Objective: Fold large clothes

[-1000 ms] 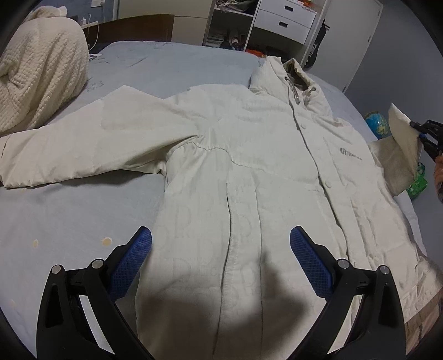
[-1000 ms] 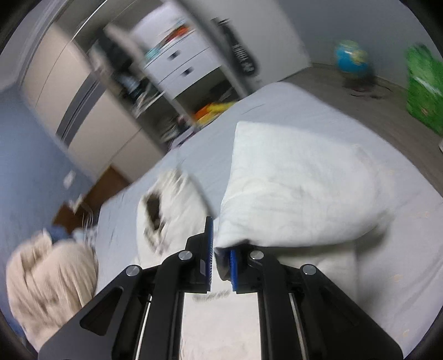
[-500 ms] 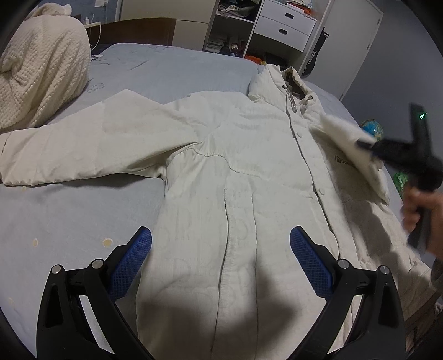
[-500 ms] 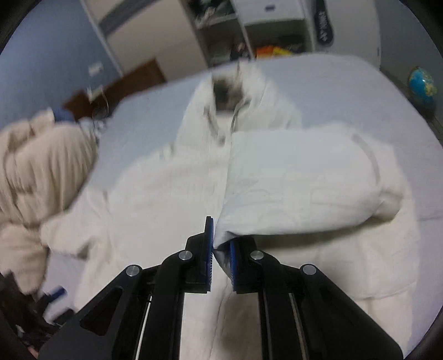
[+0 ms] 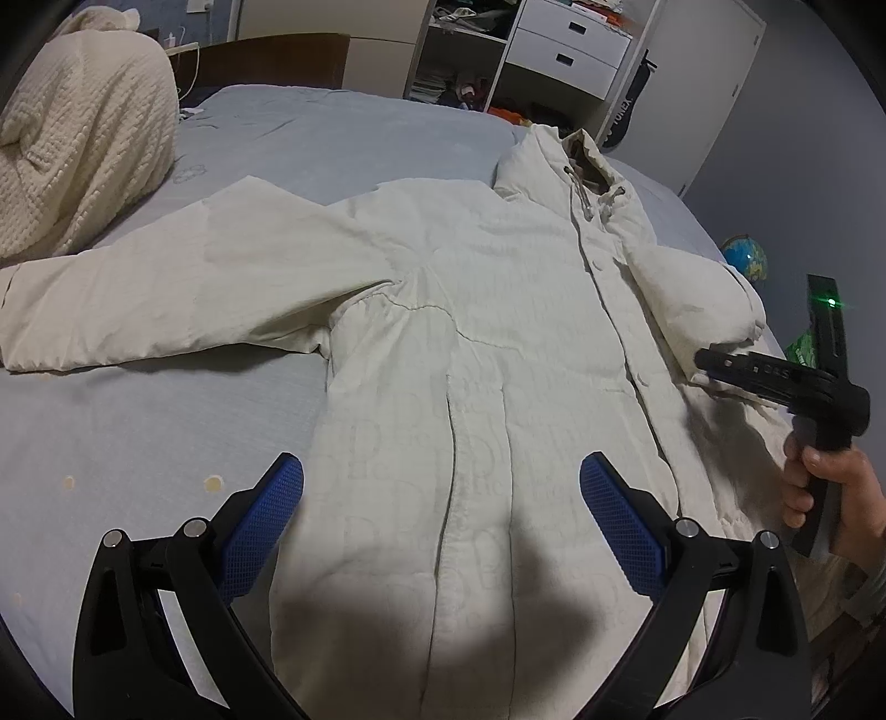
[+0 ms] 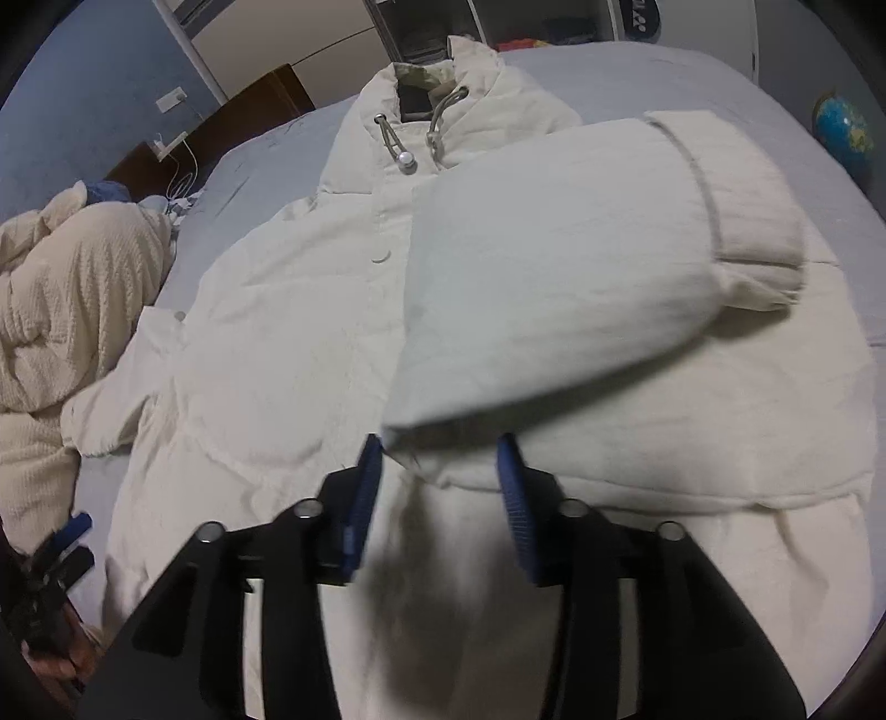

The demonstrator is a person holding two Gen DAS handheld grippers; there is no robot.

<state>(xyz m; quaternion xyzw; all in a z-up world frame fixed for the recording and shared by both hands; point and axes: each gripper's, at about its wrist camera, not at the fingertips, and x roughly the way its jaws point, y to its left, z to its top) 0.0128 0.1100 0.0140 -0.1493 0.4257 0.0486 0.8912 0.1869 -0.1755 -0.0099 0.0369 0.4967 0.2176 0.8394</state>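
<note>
On the blue bed sheet (image 5: 138, 421) a cream hooded coat (image 5: 498, 343) lies face up, hem toward the left gripper (image 5: 441, 518) and hood toward the far side. Left wrist view: left gripper hovers above the lower front of the coat, blue pads (image 5: 266, 520) spread wide, nothing between them, so released. Same view shows one sleeve (image 5: 155, 299) stretched out flat across the sheet, cuff close to the frame edge; the right wrist view shows only a short piece of that sleeve. Left wrist view also shows the right gripper (image 5: 699, 365) from outside, held by a hand (image 5: 830, 487), tip at the end of the other sleeve (image 5: 698, 293), which is folded in over the chest. Jaw gap not readable from there. Right wrist view settles it: right gripper (image 6: 440, 476) has its pads (image 6: 368, 487) apart, sleeve end (image 6: 421, 443) lying between them without being pinched, so let go. Some motion blur in this view. Folded sleeve (image 6: 554, 266) runs across the coat's right half, ribbed cuff (image 6: 742, 205) doubled back toward the outer edge. Right view alone shows the drawcord toggles (image 6: 407, 160) at the collar and the hood lining. Edges: bare sheet lies beyond the hood and beside the outstretched sleeve; a knitted cream blanket (image 5: 83, 144) is heaped near that sleeve's cuff end. Coat's right edge sits near the mattress edge, with a globe (image 5: 745, 257) on the floor beyond. Shelves and white drawers (image 5: 565, 44) stand past the bed.
</note>
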